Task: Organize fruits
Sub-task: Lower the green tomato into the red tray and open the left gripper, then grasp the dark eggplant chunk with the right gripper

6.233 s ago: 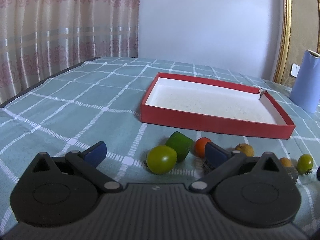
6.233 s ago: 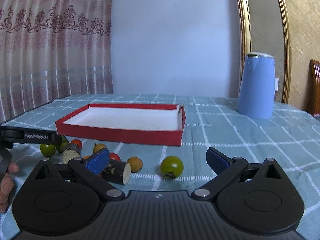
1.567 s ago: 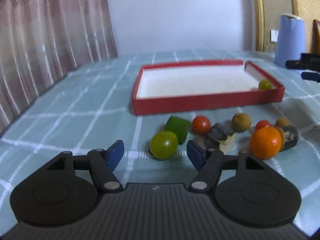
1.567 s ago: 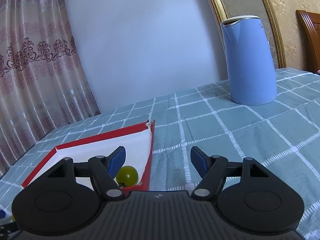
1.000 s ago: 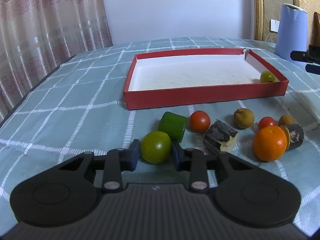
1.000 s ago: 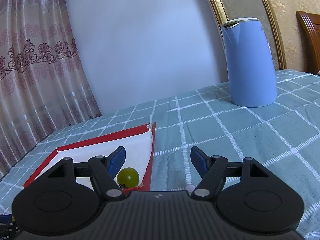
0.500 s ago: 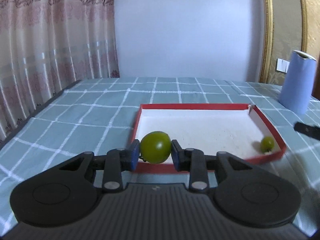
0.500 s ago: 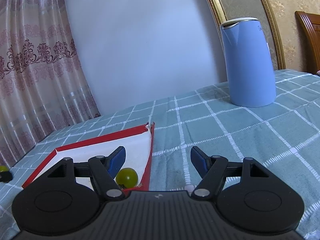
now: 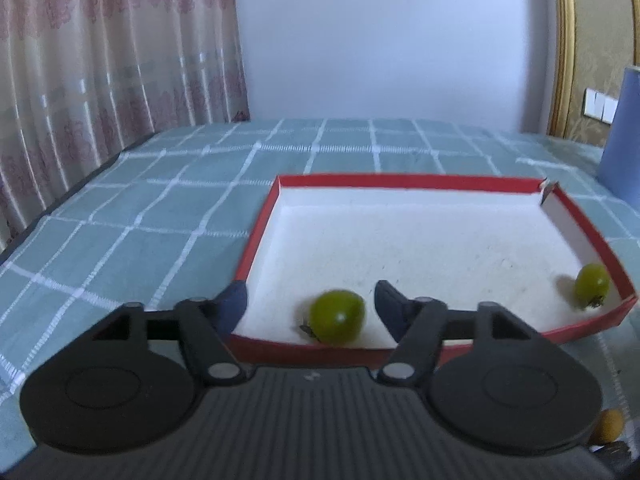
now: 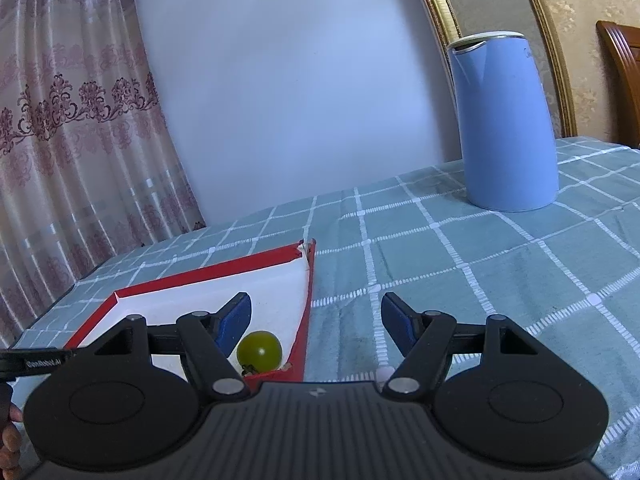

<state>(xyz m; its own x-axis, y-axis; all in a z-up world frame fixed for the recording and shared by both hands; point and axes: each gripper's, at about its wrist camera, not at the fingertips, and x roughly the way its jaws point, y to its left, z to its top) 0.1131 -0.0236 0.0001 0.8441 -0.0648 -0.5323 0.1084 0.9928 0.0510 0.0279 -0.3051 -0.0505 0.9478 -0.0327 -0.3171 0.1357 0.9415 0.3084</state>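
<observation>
In the left wrist view a red box with a white floor lies on the checked cloth. A green tomato sits inside it by the near wall, between the fingers of my left gripper; the jaws are opening and the pads stand apart from it. A second green tomato rests in the box's near right corner. In the right wrist view my right gripper hangs open and empty over the box's right wall, with a green tomato just below its left finger.
A blue kettle stands on the cloth at the back right. A small orange fruit peeks out at the bottom right of the left wrist view. Curtains hang on the left. The other gripper's bar and a hand show at the right wrist view's left edge.
My left gripper carried the green tomato from the cloth over the box's near wall, then spread its fingers and the tomato now lies on the box floor. The right gripper stayed still.
</observation>
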